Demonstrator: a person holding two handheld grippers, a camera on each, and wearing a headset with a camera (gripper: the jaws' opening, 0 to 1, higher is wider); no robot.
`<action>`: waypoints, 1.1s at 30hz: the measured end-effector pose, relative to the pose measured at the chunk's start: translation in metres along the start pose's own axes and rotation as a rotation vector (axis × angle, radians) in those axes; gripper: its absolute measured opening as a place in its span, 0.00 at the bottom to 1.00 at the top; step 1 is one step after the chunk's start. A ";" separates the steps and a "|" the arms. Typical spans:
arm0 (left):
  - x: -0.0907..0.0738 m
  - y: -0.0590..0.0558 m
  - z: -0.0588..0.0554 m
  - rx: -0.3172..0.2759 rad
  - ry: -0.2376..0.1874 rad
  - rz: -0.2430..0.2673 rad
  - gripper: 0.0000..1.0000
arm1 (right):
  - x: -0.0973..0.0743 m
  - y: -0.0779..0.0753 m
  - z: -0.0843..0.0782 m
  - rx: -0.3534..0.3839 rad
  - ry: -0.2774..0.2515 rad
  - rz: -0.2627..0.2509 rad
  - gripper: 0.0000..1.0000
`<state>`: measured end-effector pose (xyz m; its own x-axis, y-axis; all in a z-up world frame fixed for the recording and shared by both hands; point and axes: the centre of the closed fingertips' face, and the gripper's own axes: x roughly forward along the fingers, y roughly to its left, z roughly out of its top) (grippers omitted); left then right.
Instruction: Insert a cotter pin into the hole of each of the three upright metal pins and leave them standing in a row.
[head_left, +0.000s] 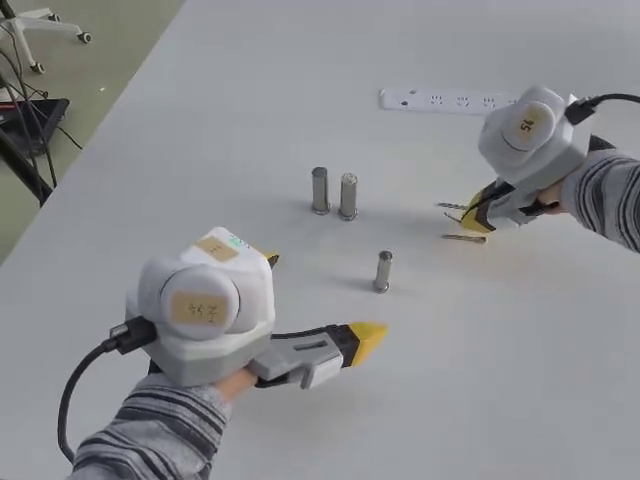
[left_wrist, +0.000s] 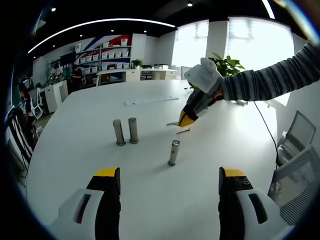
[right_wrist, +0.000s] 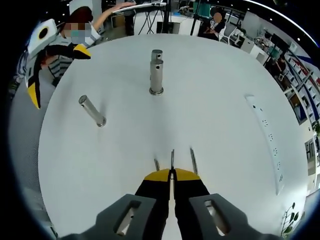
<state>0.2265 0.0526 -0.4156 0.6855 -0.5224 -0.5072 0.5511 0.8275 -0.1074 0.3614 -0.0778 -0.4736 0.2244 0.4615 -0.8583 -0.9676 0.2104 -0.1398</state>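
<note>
Three metal pins stand upright on the white table. Two are side by side (head_left: 320, 190) (head_left: 348, 196), and a third (head_left: 383, 271) stands alone, nearer to me. In the left gripper view the single pin (left_wrist: 173, 152) is straight ahead of my open left gripper (left_wrist: 170, 175), with nothing between its jaws. My right gripper (right_wrist: 171, 175) is low over the table with its yellow tips shut on the middle cotter pin (right_wrist: 172, 159). Two more cotter pins (right_wrist: 156, 164) (right_wrist: 192, 160) lie on either side of it. In the head view the right gripper (head_left: 478, 220) is right of the pins, between loose cotter pins (head_left: 452, 206) (head_left: 465, 238).
A white power strip (head_left: 450, 100) lies at the far side of the table. The table's left edge (head_left: 90, 150) drops to a floor with cables and a chair base. Shelves, chairs, desks and people are in the room behind.
</note>
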 end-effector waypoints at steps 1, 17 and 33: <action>0.001 -0.001 0.003 0.009 -0.001 -0.008 0.76 | -0.002 0.003 0.003 0.001 -0.015 0.001 0.00; 0.007 -0.017 0.038 -0.049 -0.064 -0.121 0.41 | -0.049 0.054 0.071 -0.191 -0.263 -0.069 0.00; 0.010 -0.038 0.042 -0.189 -0.017 -0.215 0.17 | -0.065 0.102 0.086 -0.372 -0.311 -0.055 0.00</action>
<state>0.2326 0.0073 -0.3811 0.5713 -0.6921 -0.4412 0.5872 0.7202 -0.3694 0.2578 -0.0124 -0.3896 0.2454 0.7061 -0.6642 -0.9163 -0.0547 -0.3967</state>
